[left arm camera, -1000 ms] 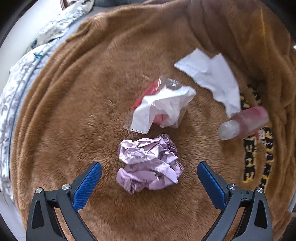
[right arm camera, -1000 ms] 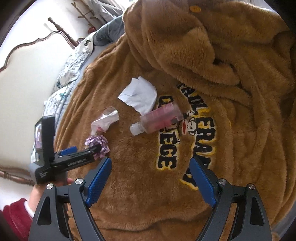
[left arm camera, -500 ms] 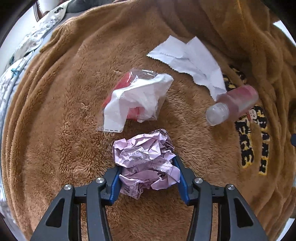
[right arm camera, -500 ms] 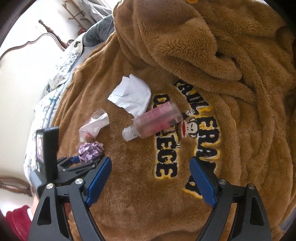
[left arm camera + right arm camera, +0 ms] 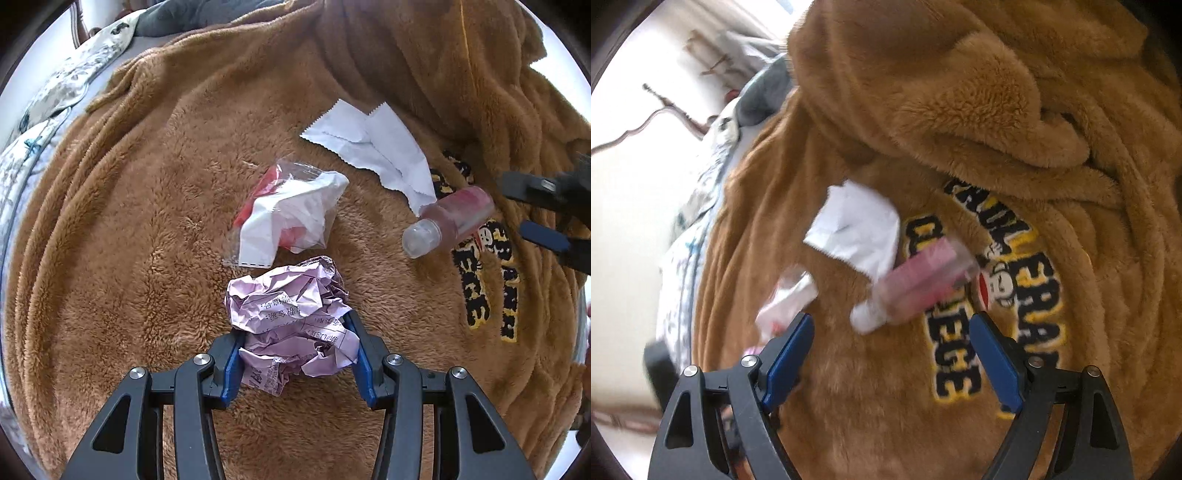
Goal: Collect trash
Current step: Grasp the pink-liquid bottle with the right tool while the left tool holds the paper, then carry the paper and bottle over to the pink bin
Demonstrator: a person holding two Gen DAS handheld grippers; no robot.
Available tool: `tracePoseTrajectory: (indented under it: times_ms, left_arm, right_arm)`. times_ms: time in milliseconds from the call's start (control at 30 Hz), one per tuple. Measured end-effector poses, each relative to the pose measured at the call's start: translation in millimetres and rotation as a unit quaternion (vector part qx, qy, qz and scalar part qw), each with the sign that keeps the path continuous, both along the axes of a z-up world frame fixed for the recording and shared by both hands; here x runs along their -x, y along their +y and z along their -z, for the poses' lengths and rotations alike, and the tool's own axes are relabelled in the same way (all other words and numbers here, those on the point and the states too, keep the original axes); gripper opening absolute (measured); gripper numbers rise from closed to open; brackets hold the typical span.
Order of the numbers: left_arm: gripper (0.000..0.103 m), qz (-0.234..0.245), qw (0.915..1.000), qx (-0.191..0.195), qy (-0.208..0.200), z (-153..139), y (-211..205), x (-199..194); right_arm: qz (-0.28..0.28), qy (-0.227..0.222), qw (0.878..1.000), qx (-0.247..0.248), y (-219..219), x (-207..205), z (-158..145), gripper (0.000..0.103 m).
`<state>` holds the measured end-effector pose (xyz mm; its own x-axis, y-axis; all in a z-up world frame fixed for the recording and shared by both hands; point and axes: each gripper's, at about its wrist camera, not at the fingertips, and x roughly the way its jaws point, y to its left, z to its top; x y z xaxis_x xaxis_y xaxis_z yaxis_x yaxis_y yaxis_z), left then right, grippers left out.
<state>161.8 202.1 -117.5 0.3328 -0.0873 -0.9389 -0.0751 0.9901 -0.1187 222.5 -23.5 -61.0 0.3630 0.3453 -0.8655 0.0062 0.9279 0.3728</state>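
This is a bedroom in a home. A bed fills the scene, spread with a thick brown fleece blanket (image 5: 155,206) bearing black and yellow embroidered lettering (image 5: 964,332) and a small cartoon monkey face (image 5: 997,284) just ahead of the right gripper (image 5: 892,354). Beyond the blanket's edge, far ahead and to the left of that gripper, lies a white quilt with a grey-blue floral print (image 5: 40,110), with a grey pillow (image 5: 764,96) at its far end. Behind them stands a curved, carved dark wooden headboard (image 5: 635,129) with a turned post, against a pale, brightly lit wall (image 5: 631,62).
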Motion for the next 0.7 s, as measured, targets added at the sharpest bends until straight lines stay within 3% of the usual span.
tracePoseTrajectory:
  times_ms: [167, 333, 433, 600, 700]
  left_arm:
    - [0.051, -0.006, 1.0000, 0.001, 0.000, 1.7, 3.7, 1.7]
    - [0.051, -0.015, 0.9999, 0.005, 0.005, 5.0, 9.0, -3.8]
    - [0.051, -0.012, 0.9999, 0.003, 0.007, 3.3, 13.8, -6.6]
    - [0.051, -0.014, 0.9999, 0.000, 0.004, 1.4, 17.4, -6.2]
    - [0.051, -0.018, 0.9998, 0.000, -0.001, 0.2, 11.3, -3.2]
  right_arm:
    - [0.004, 0.025, 0.999, 0.038, 14.6, -29.2, 24.2, 0.085]
    - [0.017, 0.087, 0.994, 0.066, 29.1, -48.8, 61.6, 0.085]
    - [0.008, 0.106, 0.991, 0.078, 37.8, -50.7, 75.9, 0.072]
    - [-0.028, 0.088, 0.991, 0.098, 50.9, -42.1, 68.8, 0.056]
    - [-0.056, 0.077, 0.990, 0.102, 55.7, -29.2, 59.5, 0.055]
